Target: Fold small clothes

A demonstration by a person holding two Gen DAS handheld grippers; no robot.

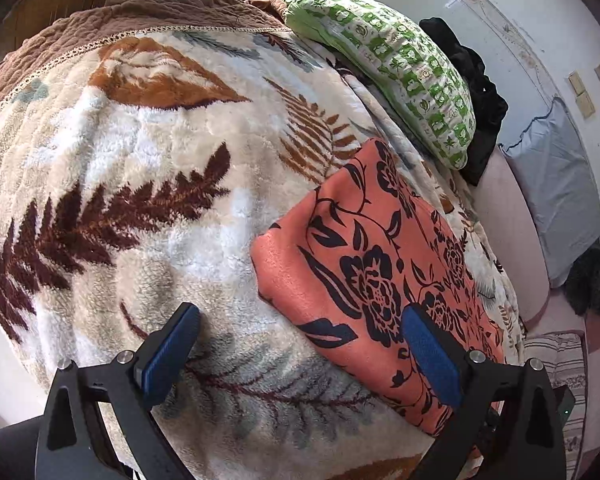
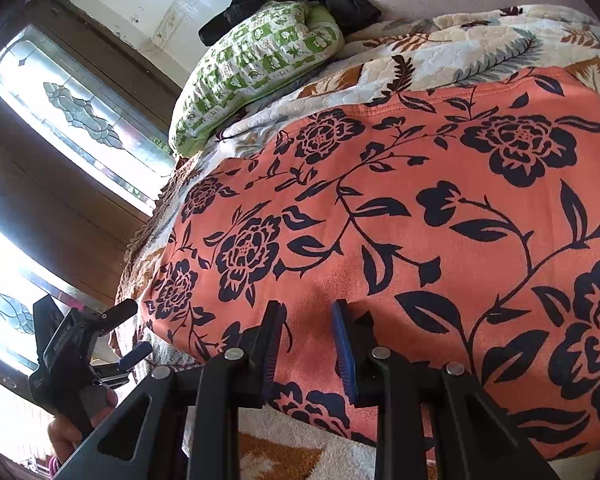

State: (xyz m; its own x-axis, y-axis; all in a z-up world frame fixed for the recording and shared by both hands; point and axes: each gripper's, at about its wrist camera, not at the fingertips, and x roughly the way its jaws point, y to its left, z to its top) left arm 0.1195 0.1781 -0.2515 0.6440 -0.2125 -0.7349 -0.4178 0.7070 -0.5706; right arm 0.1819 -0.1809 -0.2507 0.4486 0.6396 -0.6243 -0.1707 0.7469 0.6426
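Note:
An orange garment with black flowers [image 1: 364, 264] lies folded flat on a fleecy leaf-pattern blanket [image 1: 148, 168]. My left gripper [image 1: 300, 340] is open and empty, hovering over the garment's near left edge; its right finger is above the cloth. In the right wrist view the garment [image 2: 400, 220] fills most of the frame. My right gripper [image 2: 308, 332] is partly open just above the garment's near edge, holding nothing that I can see. The left gripper [image 2: 130, 332] shows at the far left there.
A green-and-white patterned pillow [image 1: 404, 68] lies at the blanket's far side with black clothing [image 1: 476, 92] behind it. A grey pillow [image 1: 556, 184] and pink bedding sit to the right. A window [image 2: 80, 116] and wall are close by.

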